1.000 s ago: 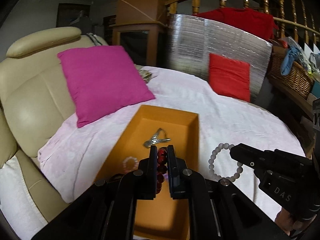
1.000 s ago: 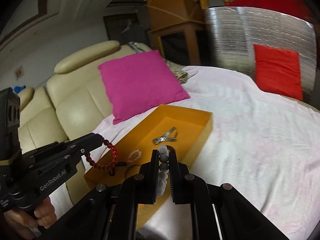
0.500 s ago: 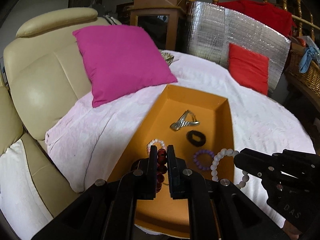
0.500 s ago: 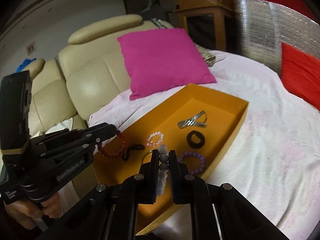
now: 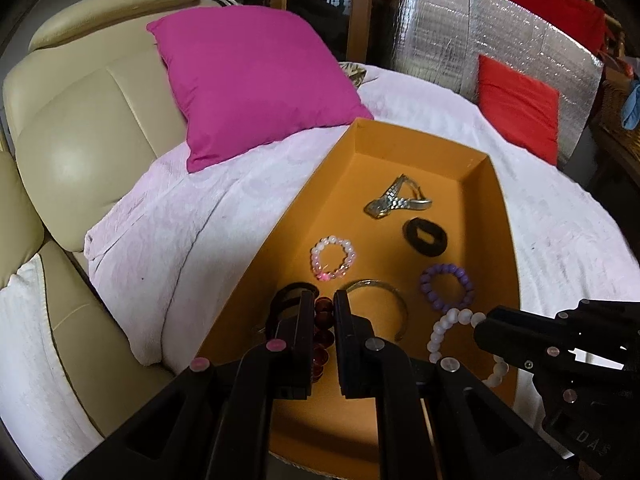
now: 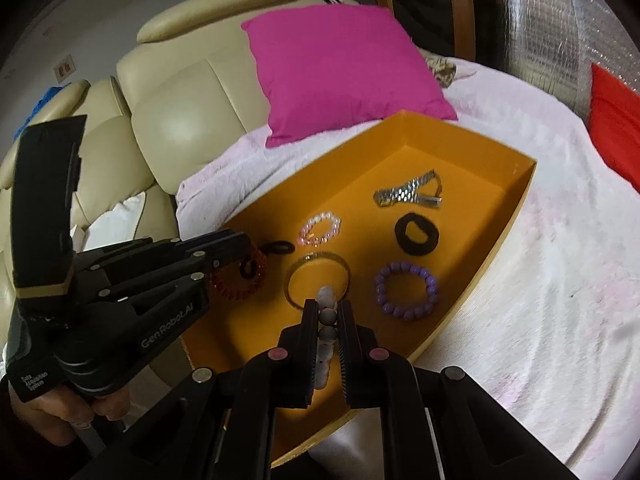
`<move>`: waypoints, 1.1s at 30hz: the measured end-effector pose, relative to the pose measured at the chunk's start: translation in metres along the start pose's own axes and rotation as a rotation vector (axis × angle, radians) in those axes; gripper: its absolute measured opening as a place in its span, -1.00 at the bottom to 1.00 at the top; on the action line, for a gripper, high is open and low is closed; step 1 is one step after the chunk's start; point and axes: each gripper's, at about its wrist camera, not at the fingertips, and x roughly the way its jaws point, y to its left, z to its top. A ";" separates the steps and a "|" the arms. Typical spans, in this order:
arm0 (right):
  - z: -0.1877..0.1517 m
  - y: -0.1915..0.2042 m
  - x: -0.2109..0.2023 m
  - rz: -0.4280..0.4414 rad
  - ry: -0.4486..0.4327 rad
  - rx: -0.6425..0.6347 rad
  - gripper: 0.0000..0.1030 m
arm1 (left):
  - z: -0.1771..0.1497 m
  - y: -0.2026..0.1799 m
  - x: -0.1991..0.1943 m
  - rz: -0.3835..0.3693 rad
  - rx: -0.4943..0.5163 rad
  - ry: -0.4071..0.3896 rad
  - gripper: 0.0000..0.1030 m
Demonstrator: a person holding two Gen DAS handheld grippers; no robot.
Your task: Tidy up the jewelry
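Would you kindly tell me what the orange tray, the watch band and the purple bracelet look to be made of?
The orange tray looks like matte cardboard: thin, straight walls with a pale cut edge. The watch band appears to be polished metal, since its small silver links glint. The purple bracelet is a ring of round, smooth beads with a dull sheen, maybe plastic or stone; the pictures leave that open.

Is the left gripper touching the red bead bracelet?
Touching. The left wrist view shows the left gripper shut on the red bead bracelet, its beads pinched between the two fingers above the orange tray.

both grippers [image 5: 323, 312] [image 6: 328, 316] clamped, angled down
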 end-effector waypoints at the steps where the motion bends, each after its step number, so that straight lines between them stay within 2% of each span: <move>1: 0.000 -0.001 0.002 0.002 0.010 0.008 -0.78 | 0.000 0.000 0.001 0.007 -0.002 0.002 -0.81; 4: 0.001 -0.009 0.006 0.006 0.031 0.058 -0.78 | 0.001 0.001 0.001 0.029 -0.003 0.004 -0.78; 5: 0.002 -0.011 0.007 0.004 0.036 0.071 -0.78 | 0.001 0.001 0.001 0.037 -0.003 0.004 -0.59; 6: 0.003 -0.013 0.006 0.003 0.040 0.084 -0.77 | 0.002 0.001 0.000 0.044 -0.002 0.003 -0.32; 8: 0.004 -0.019 0.001 -0.004 0.021 0.105 -0.77 | 0.003 0.000 -0.004 0.066 0.006 -0.016 -0.06; 13: 0.007 -0.021 -0.021 -0.024 -0.030 0.113 -0.77 | 0.009 -0.003 -0.017 0.085 0.007 -0.040 0.09; 17: 0.009 -0.017 -0.039 -0.044 -0.059 0.090 -0.74 | 0.015 -0.005 -0.036 0.115 0.003 -0.074 0.39; 19: 0.010 -0.013 -0.050 -0.055 -0.071 0.075 -0.67 | 0.018 -0.007 -0.047 0.133 0.009 -0.092 0.42; 21: 0.012 -0.009 -0.060 -0.066 -0.081 0.067 -0.47 | 0.021 -0.009 -0.059 0.142 0.017 -0.109 0.45; 23: 0.011 -0.006 -0.071 -0.080 -0.094 0.062 -0.37 | 0.023 -0.011 -0.072 0.162 0.023 -0.126 0.52; 30: 0.010 0.007 -0.117 -0.137 -0.132 0.064 -0.36 | 0.025 -0.018 -0.118 0.211 0.050 -0.186 0.63; 33: 0.007 0.009 -0.136 -0.156 -0.146 0.073 -0.36 | 0.025 -0.022 -0.137 0.271 0.061 -0.209 0.65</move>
